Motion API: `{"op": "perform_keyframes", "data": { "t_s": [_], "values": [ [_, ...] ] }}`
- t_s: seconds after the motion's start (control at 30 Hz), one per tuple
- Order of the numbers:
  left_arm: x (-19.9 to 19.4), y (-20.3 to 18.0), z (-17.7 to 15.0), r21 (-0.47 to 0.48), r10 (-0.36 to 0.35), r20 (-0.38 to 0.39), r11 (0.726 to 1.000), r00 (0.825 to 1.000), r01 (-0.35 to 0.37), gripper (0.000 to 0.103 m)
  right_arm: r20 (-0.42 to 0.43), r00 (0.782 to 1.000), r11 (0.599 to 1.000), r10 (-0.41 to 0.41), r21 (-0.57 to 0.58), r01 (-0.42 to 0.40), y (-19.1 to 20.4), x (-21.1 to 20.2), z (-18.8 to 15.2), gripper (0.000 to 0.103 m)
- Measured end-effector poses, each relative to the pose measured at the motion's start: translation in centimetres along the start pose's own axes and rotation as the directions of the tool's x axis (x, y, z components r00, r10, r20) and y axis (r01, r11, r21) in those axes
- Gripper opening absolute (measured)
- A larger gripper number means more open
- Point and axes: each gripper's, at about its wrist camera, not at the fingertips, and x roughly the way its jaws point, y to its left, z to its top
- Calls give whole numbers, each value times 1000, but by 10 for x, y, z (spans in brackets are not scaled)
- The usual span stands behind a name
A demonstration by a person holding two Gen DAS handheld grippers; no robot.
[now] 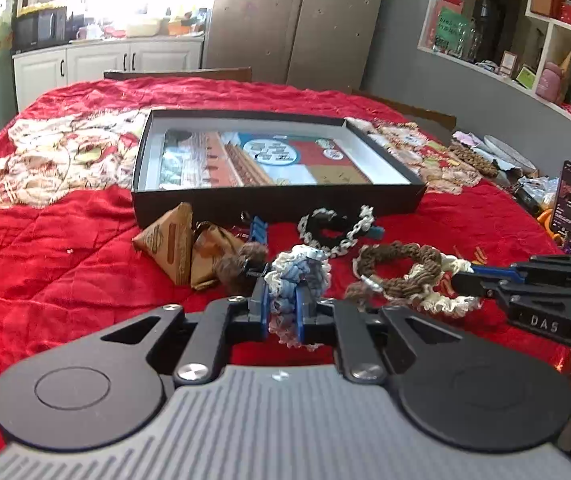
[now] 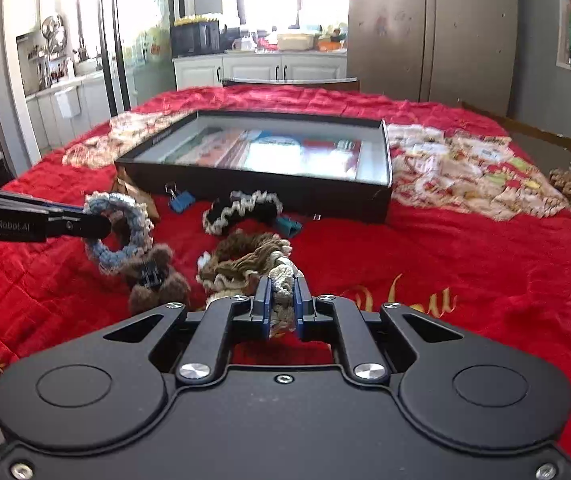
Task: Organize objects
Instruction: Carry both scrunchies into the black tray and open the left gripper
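Basically both grippers are clenched on soft crocheted scrunchies over the red quilt [image 1: 65,248]. Left gripper [image 1: 283,304] pinches the blue-and-white scrunchie [image 1: 299,270] across one side of its ring, blue pads squeezing the ruffle nearly flat; from the right wrist view the ring hangs off that gripper, looks lifted clear of the quilt. Right gripper [image 2: 283,300] is clamped on the cream frill of the brown-and-cream scrunchie [image 2: 245,264], rest of it bunched on the quilt just ahead of the fingers; whether any of it is off the cloth yet, cannot tell. Handling guess: very light, floppy, elastic, no stiffness, so each will droop and swing from the grip point; not fragile, not slippery, yarn grabs the pads well. Best hold is across the thick band of the ring, not just the outer frill, since a frill-only pinch can stretch or slide out. Still loose on the quilt: black-and-white scrunchie [image 1: 335,230] just in front of the box, a brown fuzzy hair clip [image 2: 153,276] beside the blue one, a blue binder clip [image 2: 181,200], a teal clip [image 2: 288,226], and brown triangular packets [image 1: 169,244]. Open black box [image 1: 277,200] sits just behind them, printed sheets inside, likely the drop spot. A phone [image 1: 569,200] stands at the table's right edge, away from the work.
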Motion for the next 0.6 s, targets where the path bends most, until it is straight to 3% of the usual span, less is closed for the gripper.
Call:
{"op": "perform_keyframes", "data": {
  "t_s": [0.6],
  "values": [
    [-11, -8, 32, 55, 6, 98, 998, 995, -11, 15, 139, 989, 998, -42, -40, 48, -4, -29, 41, 11]
  ]
}}
